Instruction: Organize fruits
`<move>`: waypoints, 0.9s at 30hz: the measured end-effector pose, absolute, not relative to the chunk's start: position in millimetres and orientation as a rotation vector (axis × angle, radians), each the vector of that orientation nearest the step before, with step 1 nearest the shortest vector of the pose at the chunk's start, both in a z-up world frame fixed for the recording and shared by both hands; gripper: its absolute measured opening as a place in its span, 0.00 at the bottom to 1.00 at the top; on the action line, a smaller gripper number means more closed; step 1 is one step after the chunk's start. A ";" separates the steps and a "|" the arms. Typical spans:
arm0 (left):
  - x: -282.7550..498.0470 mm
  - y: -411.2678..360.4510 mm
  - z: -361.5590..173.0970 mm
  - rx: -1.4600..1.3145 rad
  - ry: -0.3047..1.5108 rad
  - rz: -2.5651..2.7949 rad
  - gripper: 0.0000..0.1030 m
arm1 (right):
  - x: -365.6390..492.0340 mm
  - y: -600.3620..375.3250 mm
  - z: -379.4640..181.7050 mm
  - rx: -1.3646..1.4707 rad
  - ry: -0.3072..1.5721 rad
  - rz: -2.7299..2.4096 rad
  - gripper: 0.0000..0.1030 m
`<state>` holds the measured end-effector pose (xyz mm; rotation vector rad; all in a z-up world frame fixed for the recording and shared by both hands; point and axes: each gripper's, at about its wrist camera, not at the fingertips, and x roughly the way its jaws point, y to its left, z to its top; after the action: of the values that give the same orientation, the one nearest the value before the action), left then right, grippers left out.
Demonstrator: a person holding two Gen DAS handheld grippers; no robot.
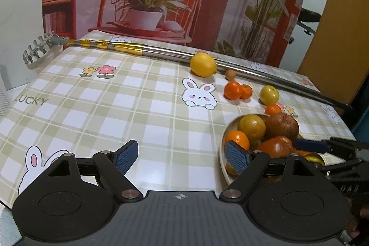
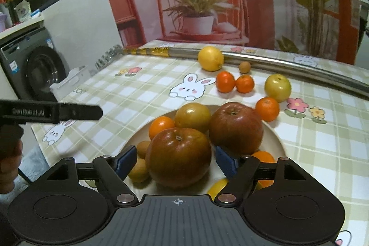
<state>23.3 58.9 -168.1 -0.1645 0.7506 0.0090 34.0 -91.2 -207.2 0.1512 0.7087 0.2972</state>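
A cream plate [image 2: 274,142] holds two red apples, a yellow-green fruit, tangerines and small brown fruits. My right gripper [image 2: 176,161] has its jaws wide on either side of the near red apple [image 2: 178,157], which rests on the plate; the pads do not visibly press it. My left gripper [image 1: 182,157] is open and empty over the tablecloth, left of the plate [image 1: 222,153]. On the cloth beyond lie a lemon [image 2: 211,58], two tangerines [image 2: 234,84], a green apple [image 2: 277,87], another tangerine [image 2: 267,108] and a small brown fruit [image 2: 244,67].
A long metal pole with a rake head [image 1: 161,50] lies across the table's far side, behind the lemon. A printed backdrop stands behind the table. A washing machine [image 2: 34,70] stands off the left edge. The left gripper's body [image 2: 50,112] shows at the right view's left.
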 end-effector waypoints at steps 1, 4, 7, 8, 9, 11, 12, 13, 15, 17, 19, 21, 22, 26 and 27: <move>22.8 57.5 -168.7 -0.158 0.754 0.006 0.82 | 32.5 -92.4 -205.5 0.155 0.699 0.291 0.70; 22.6 54.4 -170.0 -0.148 0.764 -0.002 0.82 | 28.4 -95.6 -201.3 0.163 0.668 0.263 0.70; 22.8 54.0 -171.9 -0.147 0.774 -0.003 0.82 | 24.0 -100.1 -199.0 0.172 0.639 0.224 0.70; 23.2 54.4 -172.5 -0.148 0.777 -0.003 0.82 | 22.7 -102.6 -198.5 0.180 0.630 0.212 0.70; 23.3 54.6 -172.9 -0.150 0.778 -0.003 0.82 | 21.3 -105.1 -198.2 0.190 0.621 0.199 0.70; 23.5 55.1 -173.6 -0.153 0.781 -0.003 0.82 | 19.0 -111.3 -197.4 0.211 0.608 0.175 0.70; 23.6 54.9 -173.6 -0.154 0.783 -0.003 0.82 | 18.3 -114.6 -197.4 0.222 0.604 0.164 0.70; 23.7 54.9 -174.0 -0.154 0.784 -0.002 0.82 | 17.5 -118.0 -197.6 0.234 0.600 0.152 0.70; 23.8 54.5 -174.5 -0.155 0.787 -0.002 0.82 | 16.6 -123.8 -198.8 0.259 0.594 0.130 0.70; 24.2 54.4 -175.2 -0.154 0.790 -0.002 0.82 | 16.0 -130.2 -200.5 0.285 0.591 0.109 0.70; 25.2 54.0 -175.8 -0.154 0.792 -0.002 0.82 | 16.1 -136.1 -202.6 0.311 0.591 0.090 0.70; 25.4 54.1 -176.3 -0.154 0.794 -0.003 0.82 | 15.7 -140.4 -205.0 0.331 0.591 0.073 0.70; 25.8 54.1 -176.8 -0.154 0.795 -0.004 0.82 | 15.8 -142.4 -205.9 0.339 0.591 0.067 0.70; 25.5 53.4 -177.5 -0.148 0.792 0.000 0.82 | 15.6 -146.5 -209.5 0.357 0.594 0.050 0.70; 25.7 53.1 -177.6 -0.145 0.792 0.001 0.82 | 15.6 -146.9 -210.1 0.359 0.595 0.048 0.70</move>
<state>25.7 53.1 -177.6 -0.1453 0.7920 0.0010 15.6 -146.9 -210.1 0.3593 0.5949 0.0484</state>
